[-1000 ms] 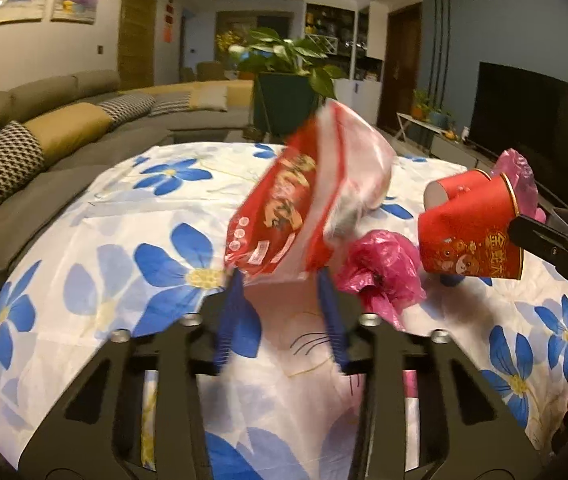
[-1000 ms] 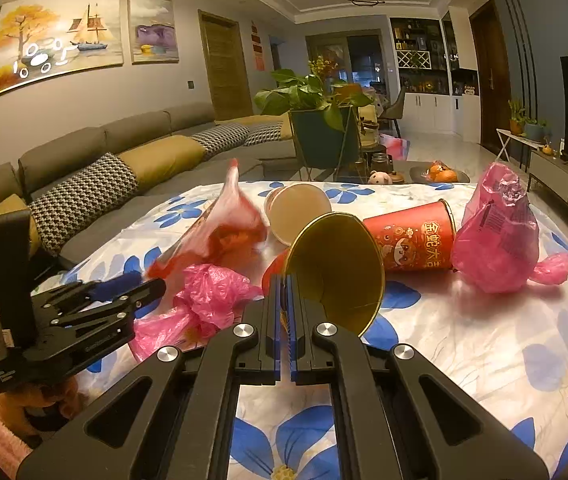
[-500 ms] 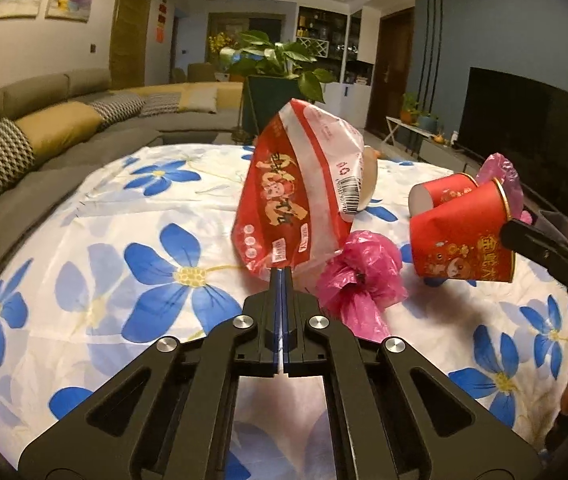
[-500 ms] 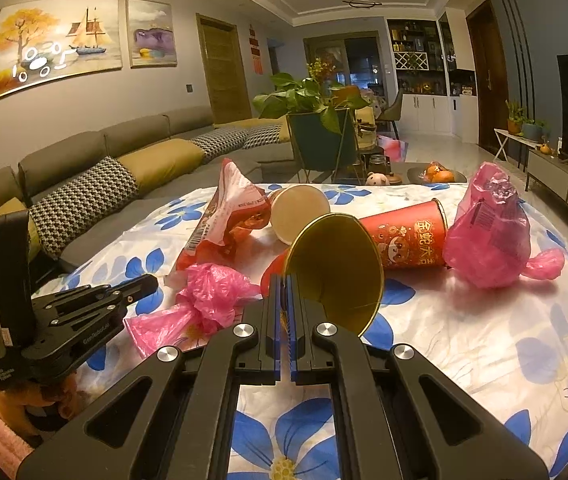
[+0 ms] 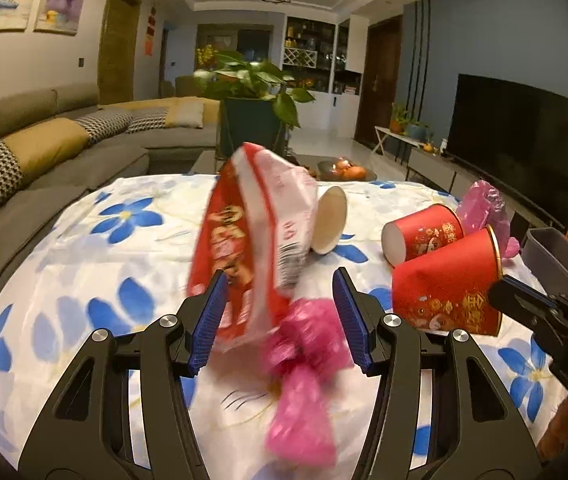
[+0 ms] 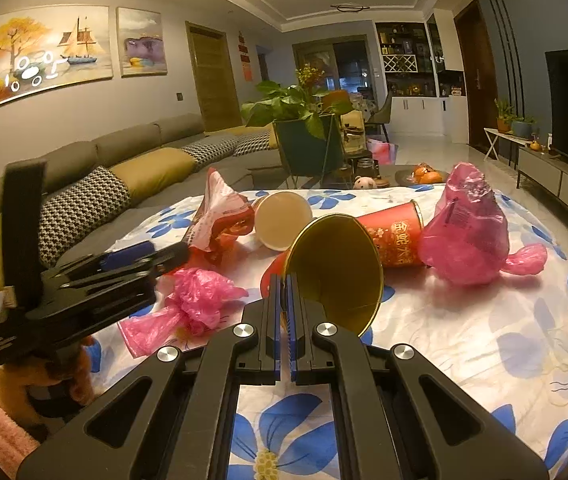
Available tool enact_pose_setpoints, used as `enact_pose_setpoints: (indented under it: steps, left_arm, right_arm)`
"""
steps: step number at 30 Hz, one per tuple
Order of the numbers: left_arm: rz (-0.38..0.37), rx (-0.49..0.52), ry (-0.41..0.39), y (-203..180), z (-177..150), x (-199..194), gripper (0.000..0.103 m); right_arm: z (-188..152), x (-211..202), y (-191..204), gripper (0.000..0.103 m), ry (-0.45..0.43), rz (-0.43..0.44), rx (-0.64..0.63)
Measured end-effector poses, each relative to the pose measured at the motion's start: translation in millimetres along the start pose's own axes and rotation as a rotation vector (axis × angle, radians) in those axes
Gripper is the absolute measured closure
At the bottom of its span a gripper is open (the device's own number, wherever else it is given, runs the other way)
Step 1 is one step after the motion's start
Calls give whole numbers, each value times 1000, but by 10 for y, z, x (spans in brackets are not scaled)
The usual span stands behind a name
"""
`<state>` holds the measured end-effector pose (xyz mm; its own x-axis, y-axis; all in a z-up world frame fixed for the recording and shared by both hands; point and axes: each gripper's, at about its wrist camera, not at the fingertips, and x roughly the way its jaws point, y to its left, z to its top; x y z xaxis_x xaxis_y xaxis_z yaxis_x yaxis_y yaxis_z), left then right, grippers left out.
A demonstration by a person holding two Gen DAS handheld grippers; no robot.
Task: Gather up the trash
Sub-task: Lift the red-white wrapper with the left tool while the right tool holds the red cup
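The red and white snack wrapper (image 5: 251, 236) stands blurred between the spread fingers of your left gripper (image 5: 279, 316), with a crumpled pink bag (image 5: 304, 360) just below it on the flowered tablecloth (image 5: 83, 280). Your right gripper (image 6: 282, 308) is clamped on the gold rim of a red paper cup (image 6: 336, 268), which tilts above the cloth. Behind it lie 2 more cups, 1 red (image 6: 394, 236) and 1 pale (image 6: 281, 220), both on their sides, and a full pink bag (image 6: 464, 228) sits to the right. A grey sofa (image 6: 143, 160) curves along the left.
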<state>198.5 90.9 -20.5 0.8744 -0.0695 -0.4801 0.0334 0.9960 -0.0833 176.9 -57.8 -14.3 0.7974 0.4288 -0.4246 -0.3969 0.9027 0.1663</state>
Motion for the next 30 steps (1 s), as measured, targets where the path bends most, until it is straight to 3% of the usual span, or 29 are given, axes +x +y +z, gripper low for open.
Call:
enact_pose_setpoints:
  steps: [4,9,22,30]
  left_arm:
    - [2,-6,55,-35,12,224,79]
    - [-3,-30,44,16,12,192,97]
    - [30,-136,-105,200,44,-606,100]
    - [-30,-82,-135,-196,67,-851,100]
  right_arm:
    - [3,-29,-43,99,-4,-3,-2]
    - [-2,-46,-47,99,-4,-7,-6]
    - [-12,-410,-83,99,-57,-36,-22]
    - [-4,-709,-158,99,-103,-76,-24]
